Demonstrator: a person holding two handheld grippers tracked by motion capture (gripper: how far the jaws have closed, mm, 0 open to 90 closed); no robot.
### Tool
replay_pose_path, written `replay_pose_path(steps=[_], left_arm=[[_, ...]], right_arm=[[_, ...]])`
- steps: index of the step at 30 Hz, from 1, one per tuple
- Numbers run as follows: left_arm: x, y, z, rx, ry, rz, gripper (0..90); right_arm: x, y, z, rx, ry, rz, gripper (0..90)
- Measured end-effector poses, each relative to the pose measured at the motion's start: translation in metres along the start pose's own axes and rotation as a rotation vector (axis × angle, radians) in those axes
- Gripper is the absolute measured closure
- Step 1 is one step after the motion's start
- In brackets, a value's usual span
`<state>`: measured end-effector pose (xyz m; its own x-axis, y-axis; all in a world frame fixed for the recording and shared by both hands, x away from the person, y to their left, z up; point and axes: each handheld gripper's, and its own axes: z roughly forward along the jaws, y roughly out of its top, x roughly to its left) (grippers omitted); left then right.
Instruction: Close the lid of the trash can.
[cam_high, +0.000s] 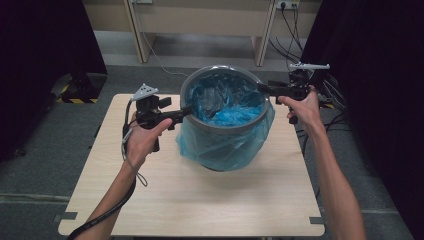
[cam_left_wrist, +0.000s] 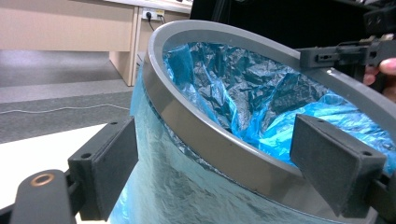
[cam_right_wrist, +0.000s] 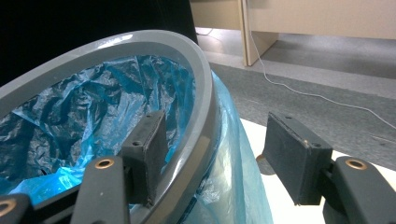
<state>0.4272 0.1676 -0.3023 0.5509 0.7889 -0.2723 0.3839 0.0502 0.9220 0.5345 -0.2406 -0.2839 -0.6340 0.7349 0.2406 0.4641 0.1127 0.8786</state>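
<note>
A grey round bin (cam_high: 223, 70) lined with a blue plastic bag (cam_high: 225, 145) stands on the wooden table (cam_high: 200, 205). The bag's edge hangs down outside the bin under the grey rim ring (cam_left_wrist: 210, 140). My left gripper (cam_high: 186, 111) is at the bin's left rim, open. In the left gripper view its jaws (cam_left_wrist: 219, 154) straddle the rim without pressing on it. My right gripper (cam_high: 262, 89) is at the right rim, also open (cam_right_wrist: 222, 154). Its one pad (cam_right_wrist: 152, 149) sits just inside the ring (cam_right_wrist: 201, 93), and the other stands clear outside the bag (cam_right_wrist: 233, 177). The right gripper (cam_left_wrist: 327, 56) also shows across the bin.
Black curtains hang at both sides of the table. Wooden desk legs (cam_high: 137, 35) and cables (cam_high: 290, 30) lie beyond the far edge on the grey floor. A striped base (cam_high: 77, 92) stands off the left corner. The near half of the table is bare wood.
</note>
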Motion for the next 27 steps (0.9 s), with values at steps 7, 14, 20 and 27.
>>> replay_pose_path(steps=[7, 14, 20, 27], left_arm=[[-0.003, 0.005, -0.005, -0.008, -0.001, 0.012, 15.0], [-0.001, 0.006, -0.016, -0.029, 0.002, 0.010, 14.9], [-0.001, 0.001, -0.029, -0.046, -0.011, 0.015, 14.9], [0.001, -0.007, -0.040, -0.051, -0.024, 0.014, 14.9]], right_arm=[[-0.001, 0.002, -0.001, -0.001, 0.000, 0.015, 36.0], [-0.002, 0.006, -0.010, -0.049, 0.005, 0.040, 34.6], [-0.005, 0.005, -0.021, -0.067, -0.009, 0.053, 33.7], [-0.014, 0.002, -0.032, -0.075, -0.040, 0.076, 33.1]])
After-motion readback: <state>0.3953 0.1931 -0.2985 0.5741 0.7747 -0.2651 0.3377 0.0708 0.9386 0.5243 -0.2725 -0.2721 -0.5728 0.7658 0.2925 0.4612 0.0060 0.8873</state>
